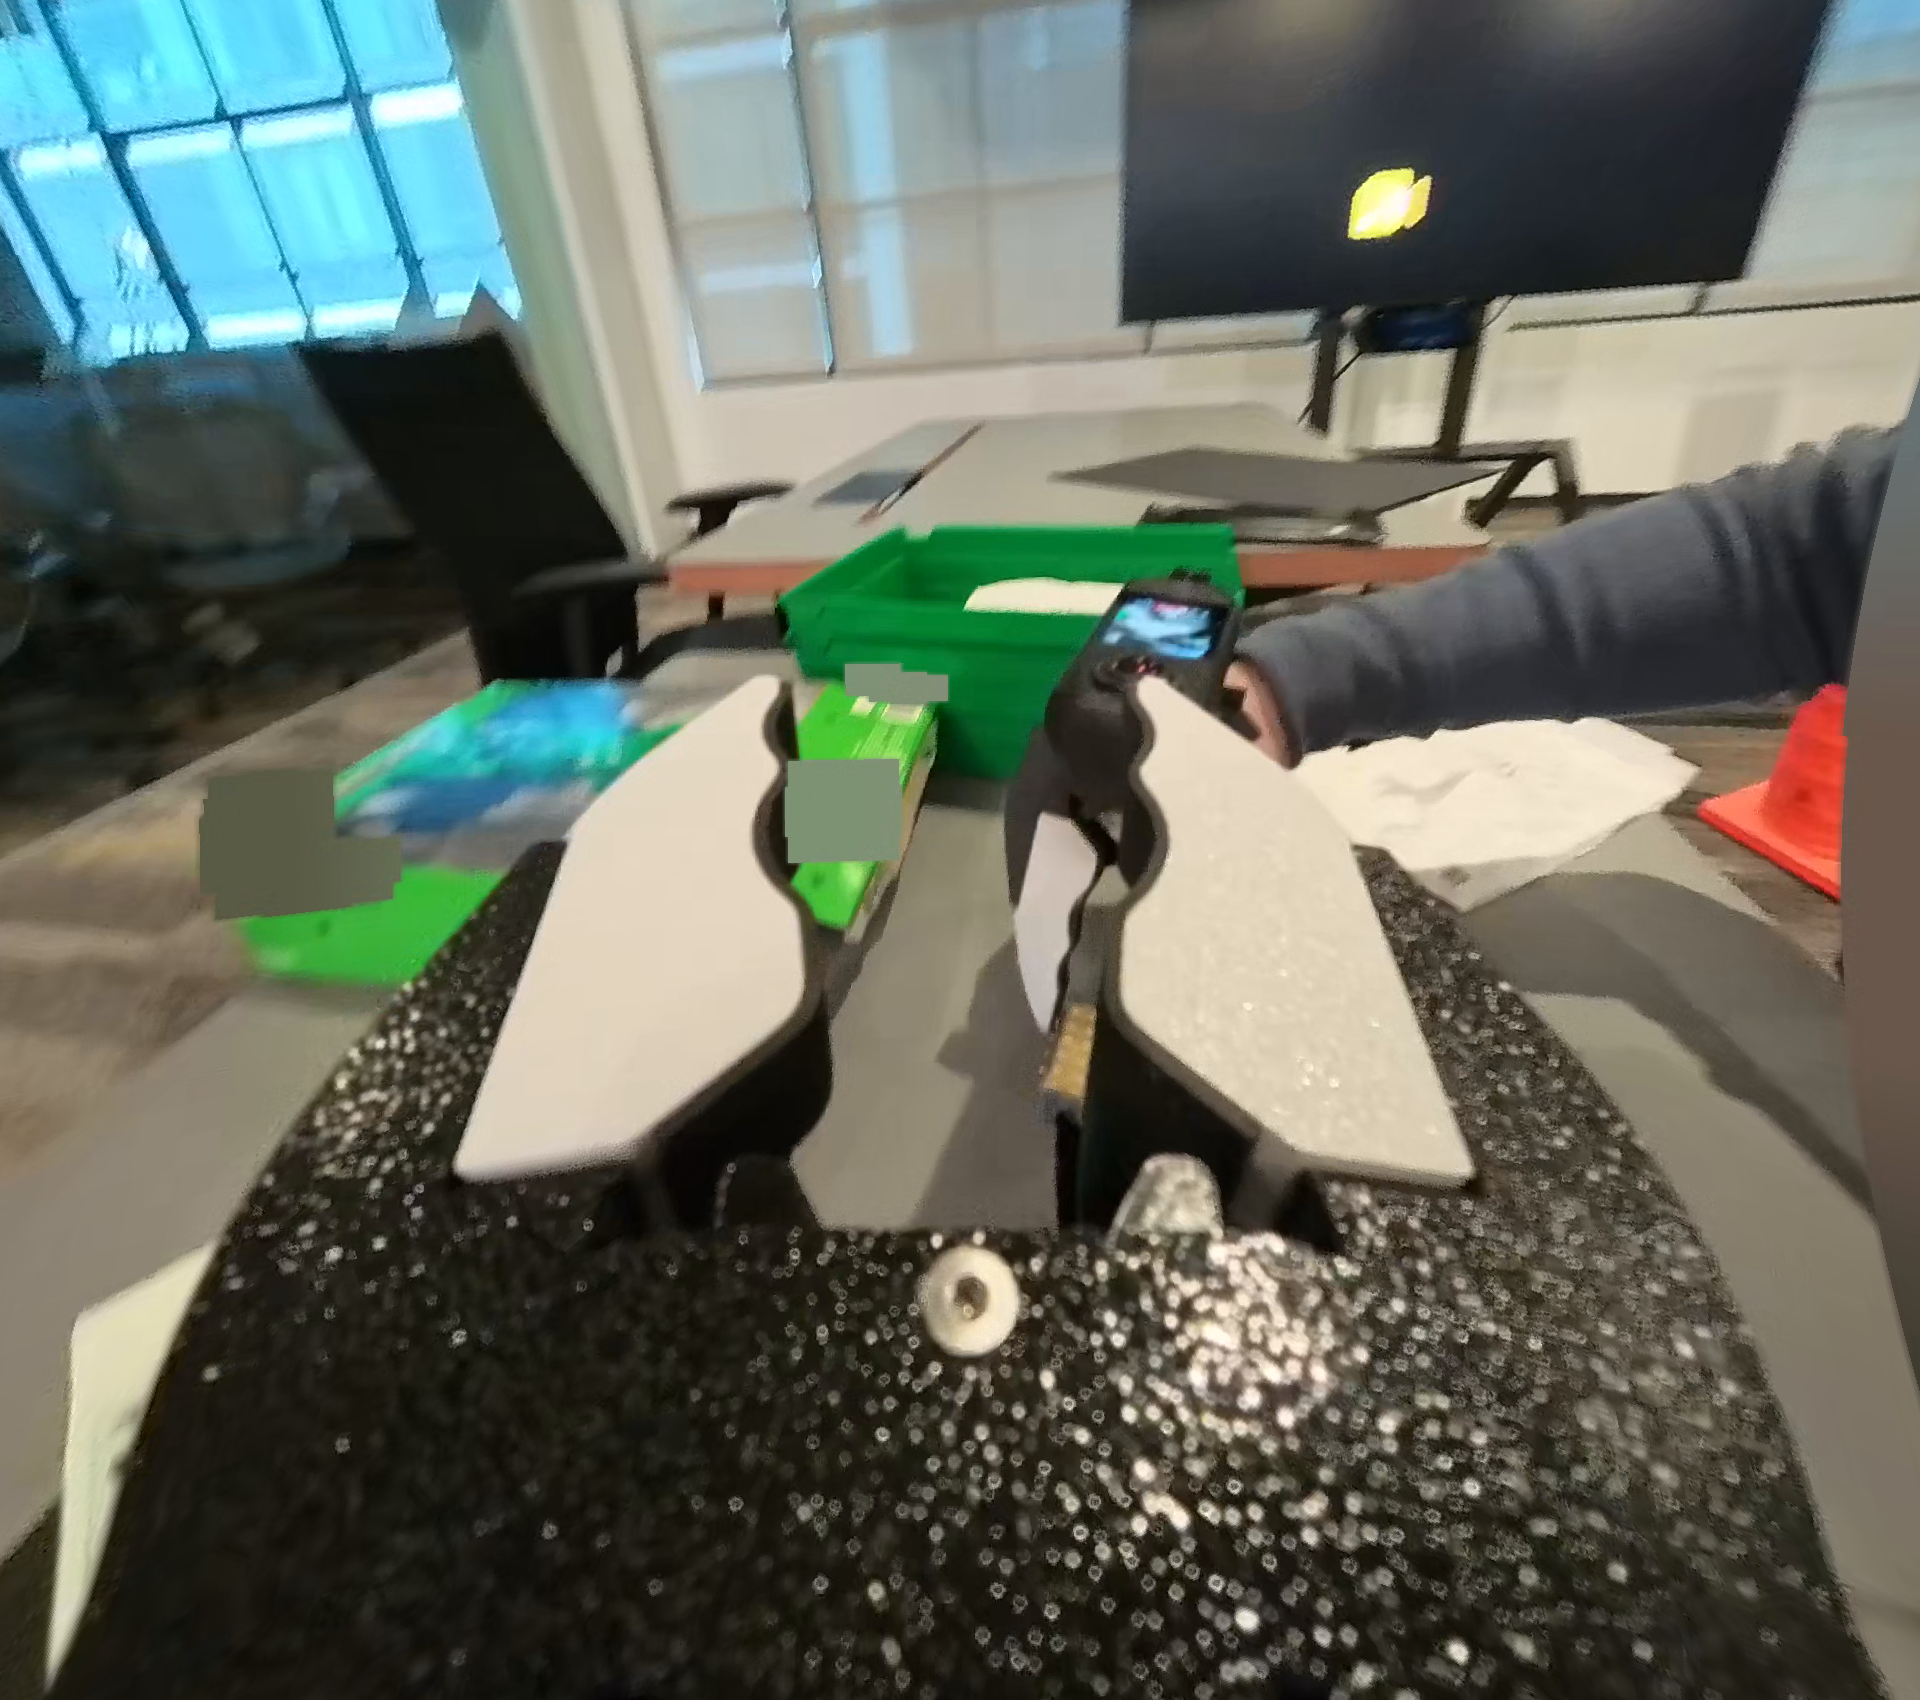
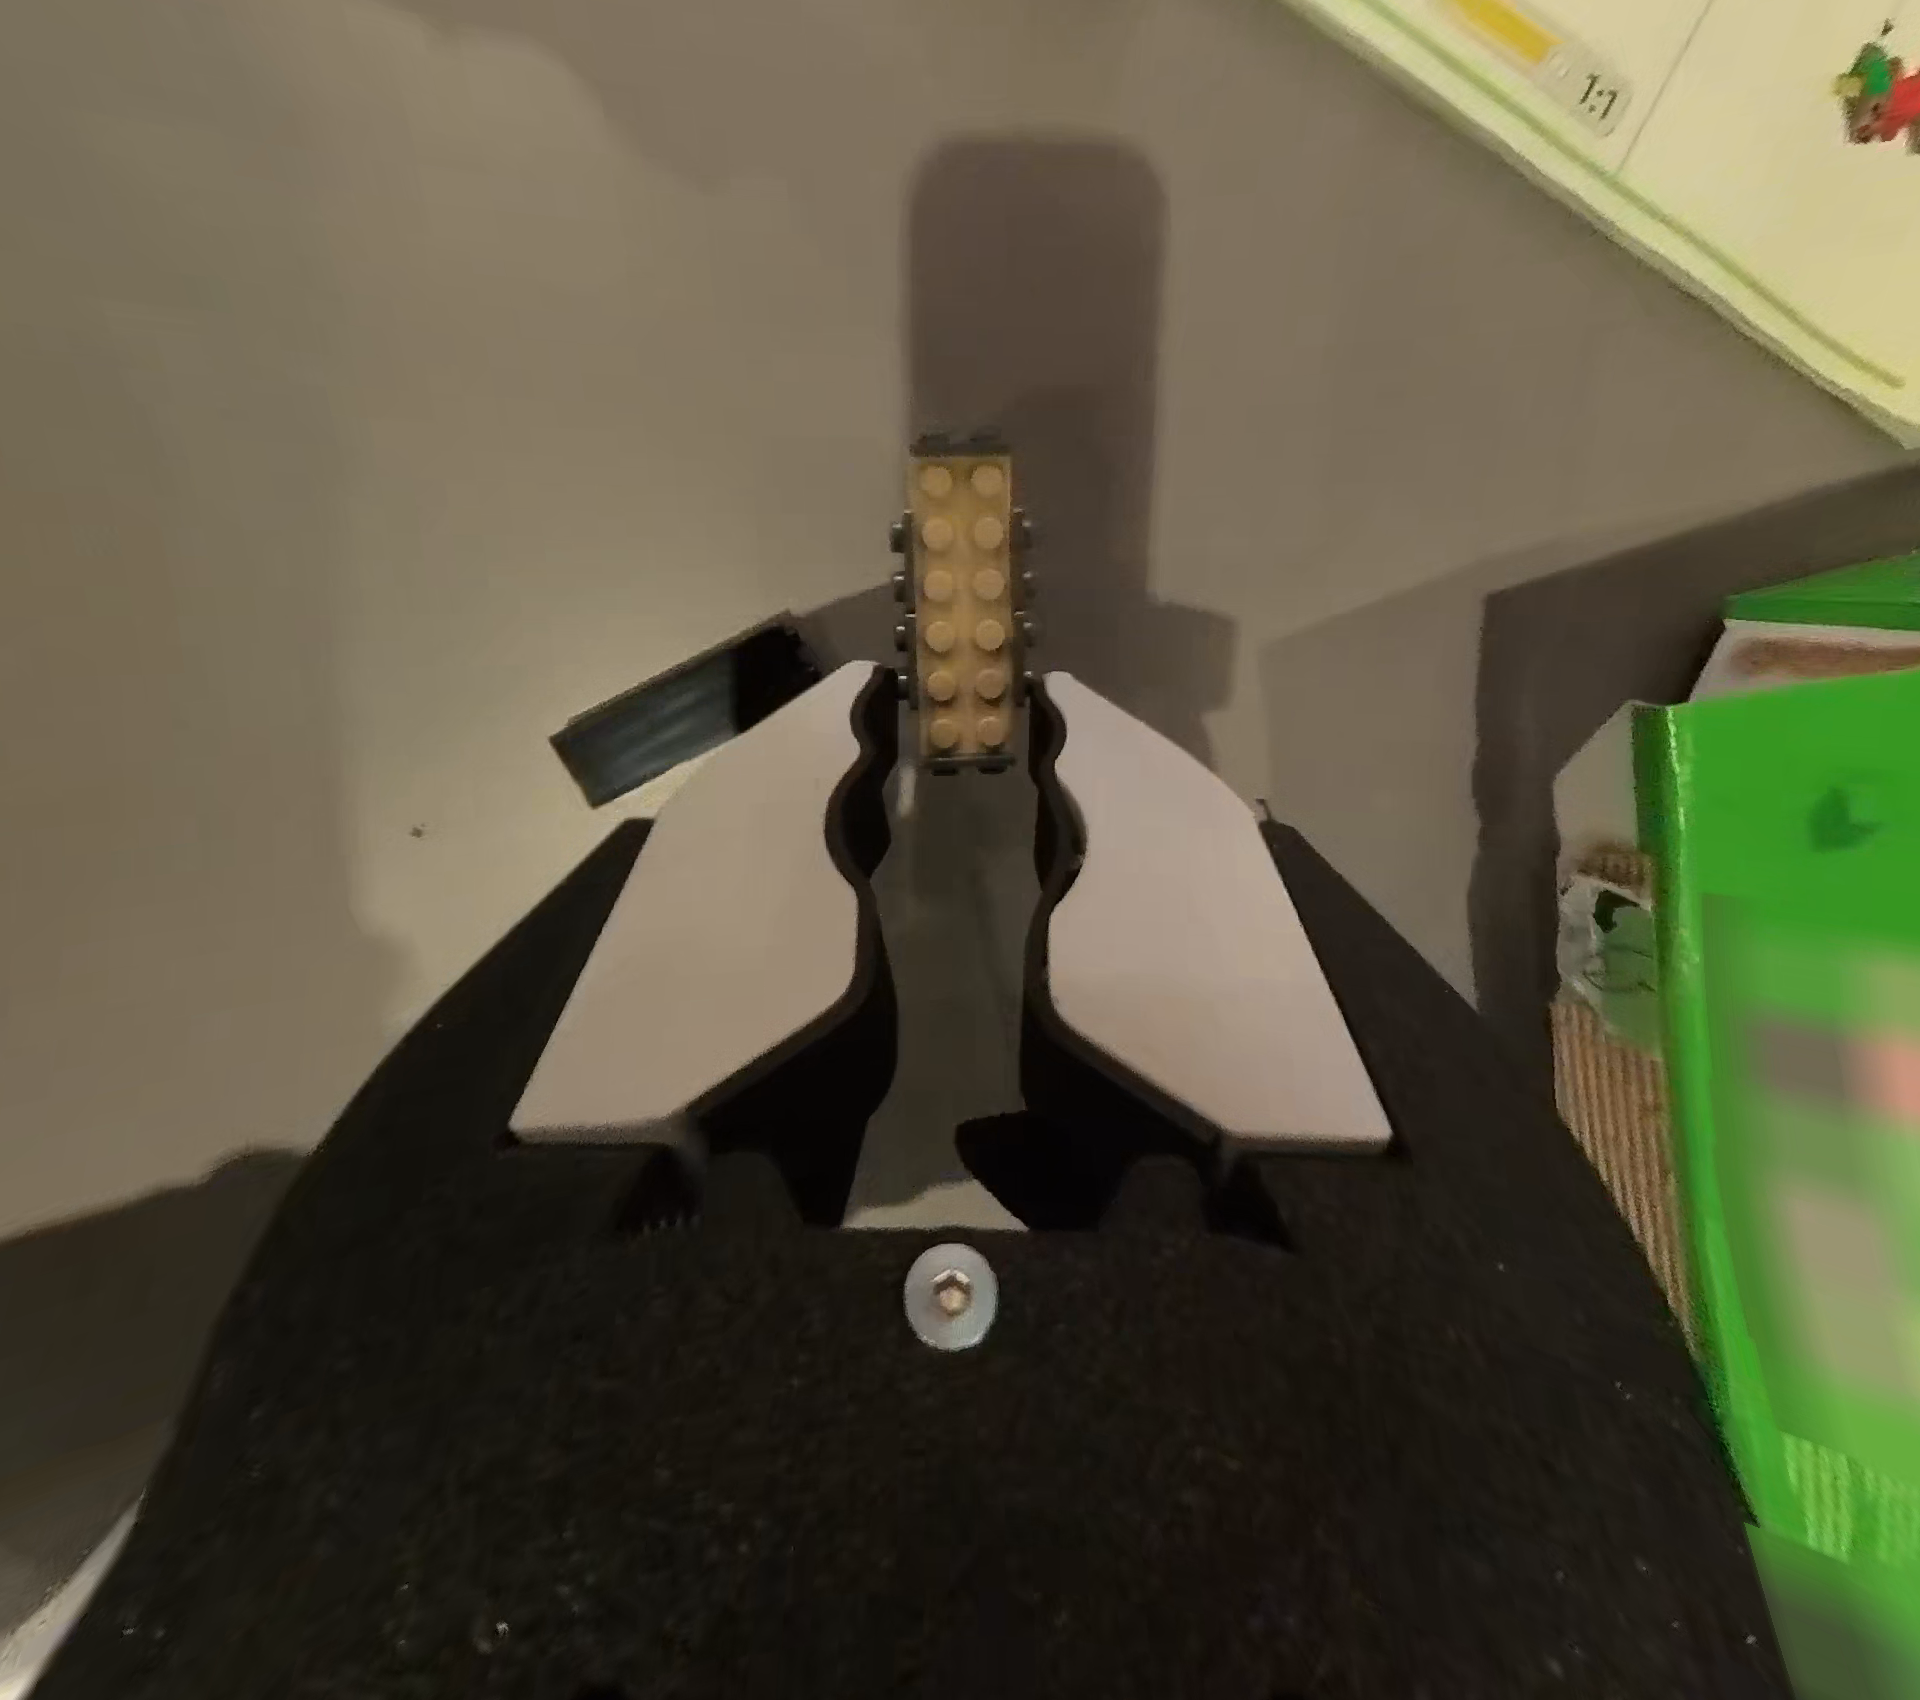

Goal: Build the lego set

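Tan studded plate stack [image 2: 966,606] being pinched at near end by right tongs [image 2: 961,715], hanging above grey counter [image 2: 416,300]; left tongs [image 1: 956,715] gaping empty; risking pivoting, slipping from shallow tip grip

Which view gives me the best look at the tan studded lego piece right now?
The right wrist view: the tan lego piece sits centred between the right gripper fingertips, studs facing the camera. The left wrist view shows only a tan sliver of it below the right gripper, mostly hidden behind the left gripper.
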`<action>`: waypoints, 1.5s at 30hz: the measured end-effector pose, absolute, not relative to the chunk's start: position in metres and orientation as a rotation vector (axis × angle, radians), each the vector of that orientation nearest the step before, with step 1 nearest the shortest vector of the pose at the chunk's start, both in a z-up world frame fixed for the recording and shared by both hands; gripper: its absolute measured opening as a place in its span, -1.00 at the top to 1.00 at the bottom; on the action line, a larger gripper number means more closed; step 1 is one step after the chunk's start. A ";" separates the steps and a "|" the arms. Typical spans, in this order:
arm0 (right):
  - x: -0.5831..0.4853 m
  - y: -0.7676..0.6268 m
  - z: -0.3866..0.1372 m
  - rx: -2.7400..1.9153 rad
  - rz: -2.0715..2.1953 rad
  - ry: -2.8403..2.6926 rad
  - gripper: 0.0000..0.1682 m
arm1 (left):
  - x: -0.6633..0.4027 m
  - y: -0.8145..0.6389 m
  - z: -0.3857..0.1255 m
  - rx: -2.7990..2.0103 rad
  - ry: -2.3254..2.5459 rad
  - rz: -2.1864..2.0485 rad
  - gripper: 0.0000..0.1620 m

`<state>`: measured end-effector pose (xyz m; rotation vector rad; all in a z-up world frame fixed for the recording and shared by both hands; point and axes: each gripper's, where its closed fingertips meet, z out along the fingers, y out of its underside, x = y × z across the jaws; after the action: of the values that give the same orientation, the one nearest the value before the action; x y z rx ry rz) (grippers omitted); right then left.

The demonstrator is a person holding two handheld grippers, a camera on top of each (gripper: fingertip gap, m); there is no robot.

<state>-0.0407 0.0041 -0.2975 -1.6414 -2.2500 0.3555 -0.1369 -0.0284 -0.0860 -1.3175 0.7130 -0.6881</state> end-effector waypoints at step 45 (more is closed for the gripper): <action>-0.129 -0.057 -0.076 -1.537 0.158 -1.317 -0.44 | -0.183 0.039 -0.203 -1.998 0.953 0.758 1.00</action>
<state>-0.1290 -0.0567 -0.0764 -1.5368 -1.3174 0.1582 -0.1833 0.0392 -0.2030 -1.9984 0.9534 0.7576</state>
